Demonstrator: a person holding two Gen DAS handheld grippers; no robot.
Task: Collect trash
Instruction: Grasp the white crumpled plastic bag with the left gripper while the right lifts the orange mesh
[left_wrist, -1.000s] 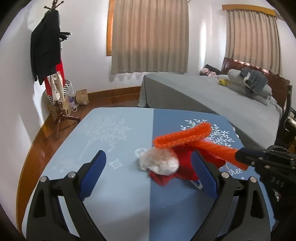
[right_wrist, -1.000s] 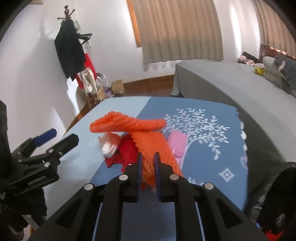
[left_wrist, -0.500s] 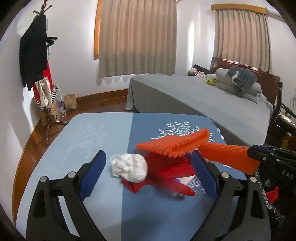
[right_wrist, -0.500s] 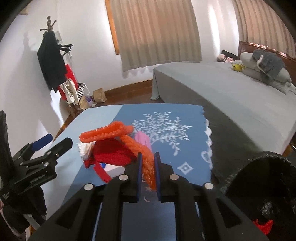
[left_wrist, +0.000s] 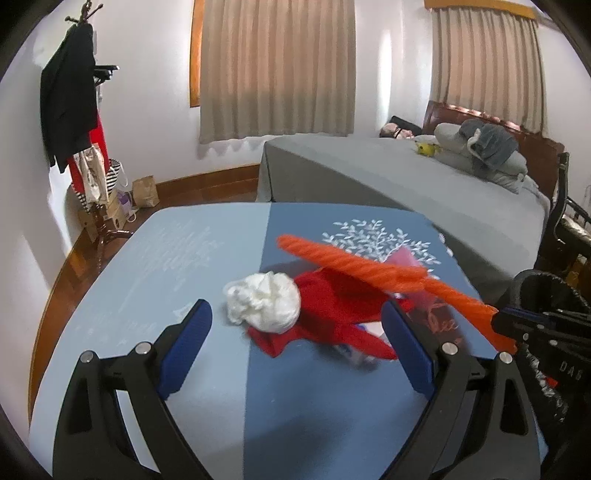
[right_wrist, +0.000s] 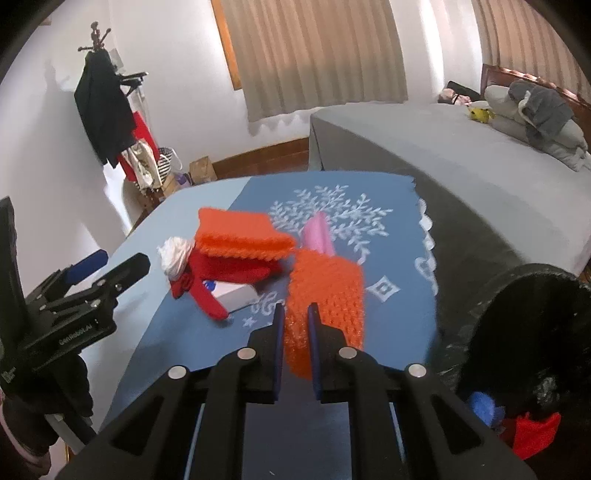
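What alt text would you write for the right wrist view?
The right hand-held gripper is shut on an orange knitted strip above a blue table, beside a black bin.

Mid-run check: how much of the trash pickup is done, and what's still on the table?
Done: red and blue scraps already lie in the black bin. In hand: the right gripper is shut on the orange knitted strip. Left: the white wad, red cloth and pink piece; the left gripper is open, empty.
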